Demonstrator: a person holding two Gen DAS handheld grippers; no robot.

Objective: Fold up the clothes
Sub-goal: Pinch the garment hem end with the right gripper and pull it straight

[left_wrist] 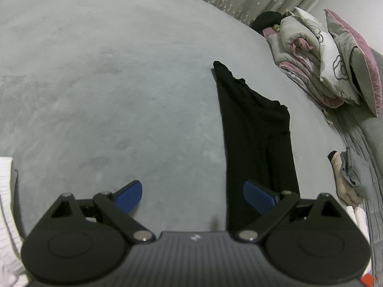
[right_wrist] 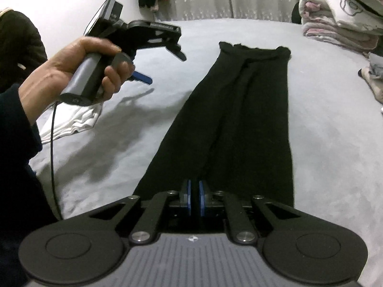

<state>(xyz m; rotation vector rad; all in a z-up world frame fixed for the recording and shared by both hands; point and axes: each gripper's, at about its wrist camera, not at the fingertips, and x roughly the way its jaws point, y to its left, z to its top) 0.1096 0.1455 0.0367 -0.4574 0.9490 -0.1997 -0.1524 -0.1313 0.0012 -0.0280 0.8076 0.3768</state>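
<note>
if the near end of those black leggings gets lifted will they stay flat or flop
Probably flop: the black leggings lie thin and limp on the grey bed cover, creased lengthwise. They look light, so the far end would likely drag along. The right gripper, nearly shut at their near edge, pinches narrowly, so the sides may sag.

Black tongs (right_wrist: 195,197), blue pads (left_wrist: 130,195)

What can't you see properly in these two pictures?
- Near end of the black pants: right wrist view, hidden under the right gripper, so whether the nearly shut pads pinch cloth cannot be told.
- White cloth: right wrist view, partly behind the person's left hand; left wrist view, cut by the edge.
- Folded clothes: left wrist view, cut by the right edge, too small to identify.
</note>
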